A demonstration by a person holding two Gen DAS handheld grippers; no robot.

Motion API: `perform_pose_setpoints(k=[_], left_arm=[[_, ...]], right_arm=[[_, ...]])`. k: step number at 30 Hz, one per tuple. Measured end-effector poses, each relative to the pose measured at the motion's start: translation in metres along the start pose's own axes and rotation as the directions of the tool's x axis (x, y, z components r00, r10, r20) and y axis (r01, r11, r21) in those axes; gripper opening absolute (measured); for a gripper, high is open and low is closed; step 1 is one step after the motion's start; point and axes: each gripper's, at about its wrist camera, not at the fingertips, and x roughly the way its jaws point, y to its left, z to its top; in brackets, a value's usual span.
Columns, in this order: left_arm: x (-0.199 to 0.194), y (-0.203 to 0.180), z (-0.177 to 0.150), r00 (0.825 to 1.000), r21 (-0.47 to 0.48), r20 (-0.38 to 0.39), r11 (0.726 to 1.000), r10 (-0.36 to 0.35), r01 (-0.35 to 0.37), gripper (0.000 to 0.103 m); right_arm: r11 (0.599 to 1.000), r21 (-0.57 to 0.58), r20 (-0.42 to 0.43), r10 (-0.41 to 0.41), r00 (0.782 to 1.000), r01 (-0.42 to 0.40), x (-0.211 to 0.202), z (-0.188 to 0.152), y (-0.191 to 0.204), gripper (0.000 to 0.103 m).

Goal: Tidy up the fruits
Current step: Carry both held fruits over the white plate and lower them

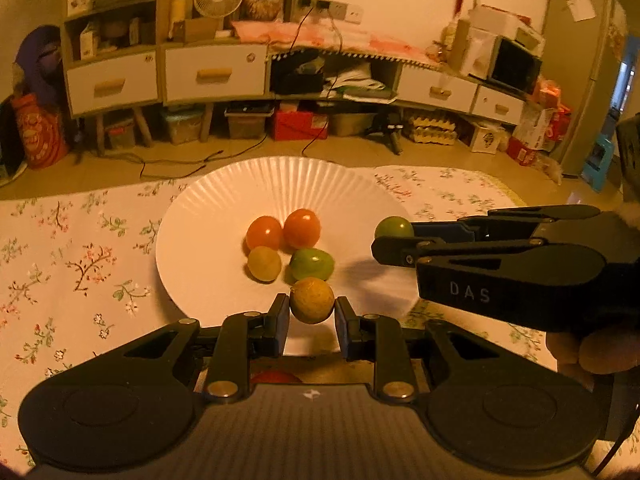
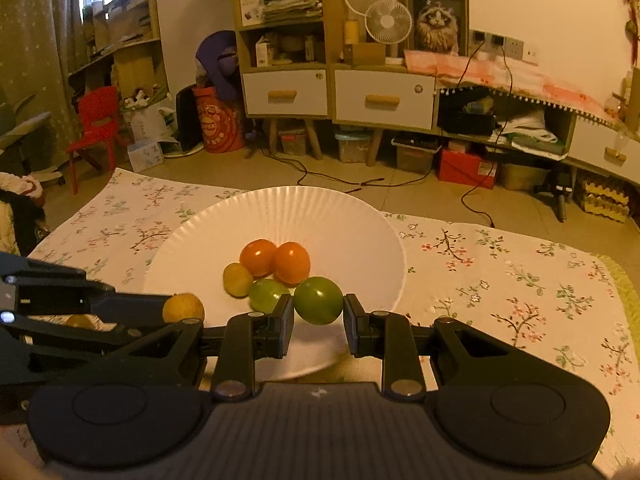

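Observation:
A white paper plate lies on the floral cloth. On it sit two orange fruits, a yellow one and a green one. My left gripper is shut on a yellow-orange fruit above the plate's near edge. My right gripper is shut on a green fruit above the plate's near right part. The right gripper shows from the side in the left wrist view.
The floral tablecloth covers the table around the plate. A red round thing peeks out under my left gripper. Cabinets, boxes and cables stand on the floor beyond the table's far edge.

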Motion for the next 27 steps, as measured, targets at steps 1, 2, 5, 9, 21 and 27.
perform_pose_setpoints(k=[1, 2, 5, 9, 21, 27], left_arm=[[0.001, 0.001, 0.0, 1.0, -0.006, -0.005, 1.0, 0.0, 0.0, 0.028], [0.003, 0.002, 0.001, 1.0, -0.011, -0.011, 1.0, 0.0, 0.0, 0.028], [0.007, 0.001, 0.004, 1.0, -0.013, -0.019, 1.0, 0.004, -0.005, 0.028], [0.012, -0.001, 0.006, 0.999, -0.012, -0.031, 1.0, 0.011, -0.011, 0.028], [0.016, 0.002, 0.007, 0.999, -0.025, -0.032, 1.0, 0.015, -0.016, 0.028], [0.013, 0.004, 0.005, 1.0, -0.02, -0.023, 1.0, 0.008, -0.008, 0.029]], right_arm=[[1.0, 0.002, -0.005, 0.001, 1.0, -0.001, 0.003, 0.0, 0.0, 0.024], [1.0, 0.003, -0.009, 0.0, 1.0, 0.0, 0.006, 0.001, 0.0, 0.024], [1.0, 0.002, -0.021, -0.002, 1.0, 0.002, 0.011, 0.001, 0.001, 0.024], [1.0, 0.0, -0.037, 0.002, 0.999, -0.002, 0.017, 0.002, 0.001, 0.024], [1.0, 0.006, -0.052, 0.01, 0.999, -0.009, 0.025, 0.006, -0.002, 0.024], [1.0, 0.015, -0.047, 0.018, 0.999, -0.018, 0.025, 0.008, -0.004, 0.026]])
